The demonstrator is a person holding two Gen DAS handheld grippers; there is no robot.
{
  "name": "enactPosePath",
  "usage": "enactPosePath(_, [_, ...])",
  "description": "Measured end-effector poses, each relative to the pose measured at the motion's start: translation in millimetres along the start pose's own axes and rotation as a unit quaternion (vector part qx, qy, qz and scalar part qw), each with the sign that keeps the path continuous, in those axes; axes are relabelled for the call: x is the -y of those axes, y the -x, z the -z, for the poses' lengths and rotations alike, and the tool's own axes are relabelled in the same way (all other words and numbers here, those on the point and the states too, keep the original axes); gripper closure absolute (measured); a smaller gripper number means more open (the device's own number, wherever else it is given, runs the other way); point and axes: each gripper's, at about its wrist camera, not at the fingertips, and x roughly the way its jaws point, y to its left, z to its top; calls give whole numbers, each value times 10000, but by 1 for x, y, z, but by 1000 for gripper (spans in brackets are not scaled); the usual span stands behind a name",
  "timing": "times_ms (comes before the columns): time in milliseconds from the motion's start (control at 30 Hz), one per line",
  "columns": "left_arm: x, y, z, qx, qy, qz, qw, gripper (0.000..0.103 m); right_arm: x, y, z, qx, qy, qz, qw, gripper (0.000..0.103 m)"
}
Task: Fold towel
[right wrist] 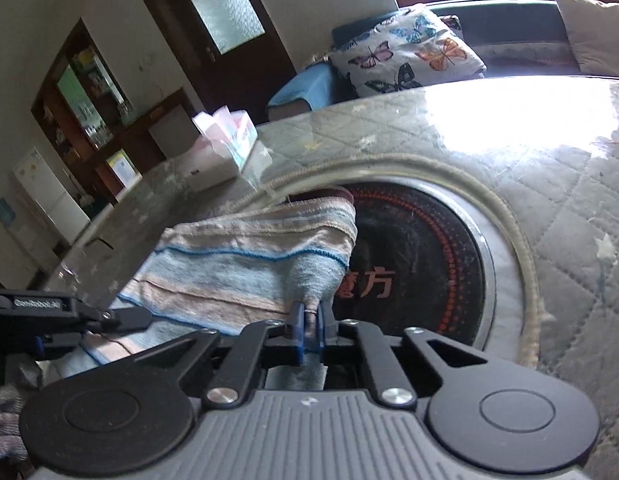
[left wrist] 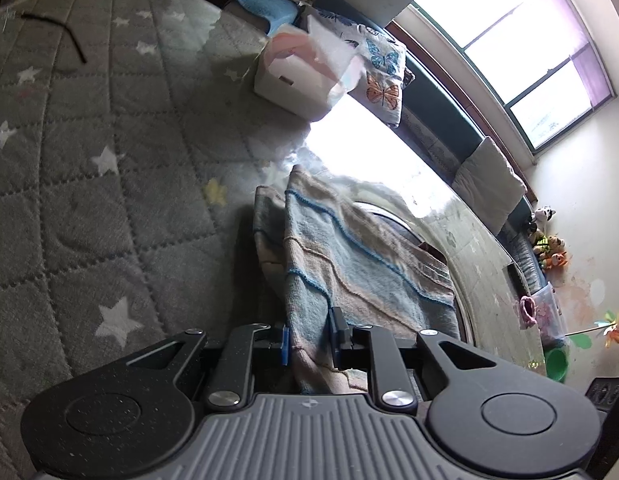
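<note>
The towel [left wrist: 349, 264], striped in pale blue and beige, lies folded on the glass-topped table. In the left wrist view my left gripper [left wrist: 309, 340] is shut on a thick folded edge of it, the cloth bunched between the blue pads. In the right wrist view the towel [right wrist: 245, 264] stretches away to the left, and my right gripper [right wrist: 309, 328] is shut tight on a thin pinched corner of it. The left gripper [right wrist: 49, 312] shows at the left edge of that view, at the towel's other end.
A round black induction hob [right wrist: 421, 264] is set into the table under the towel's right end. A white tissue box [left wrist: 293, 76] stands at the table's far side. Butterfly cushions [right wrist: 409, 52] and a sofa lie beyond. The quilted star-patterned cover [left wrist: 89, 168] spreads to the left.
</note>
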Motion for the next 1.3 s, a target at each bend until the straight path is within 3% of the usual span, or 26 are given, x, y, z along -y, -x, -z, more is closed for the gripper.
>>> enactPosePath(300, [73, -9, 10, -60, -527, 291, 9982, 85, 20, 53, -5, 403, 31, 181, 9990, 99])
enactPosePath(600, [175, -59, 42, -312, -1227, 712, 9894, 85, 87, 131, -15, 924, -81, 936, 9913, 99])
enactPosePath(867, [243, -106, 72, -523, -1699, 960, 9794, 85, 157, 173, -19, 1063, -253, 1564, 9816, 99])
enactPosePath(1000, [255, -133, 89, -732, -1957, 796, 9747, 83, 187, 176, -15, 1059, -424, 1779, 9774, 98])
enactPosePath(1100, [253, -146, 98, -871, -2147, 528, 9714, 76, 210, 167, -8, 829, -611, 1845, 9774, 96])
enactPosePath(1200, [252, -138, 96, -690, -2361, 462, 9682, 67, 224, 160, 2, 718, -666, 1947, 9760, 94])
enactPosePath(1300, [256, -128, 91, -405, -2556, 349, 9653, 69, 224, 163, 0, 787, -563, 1922, 9766, 93])
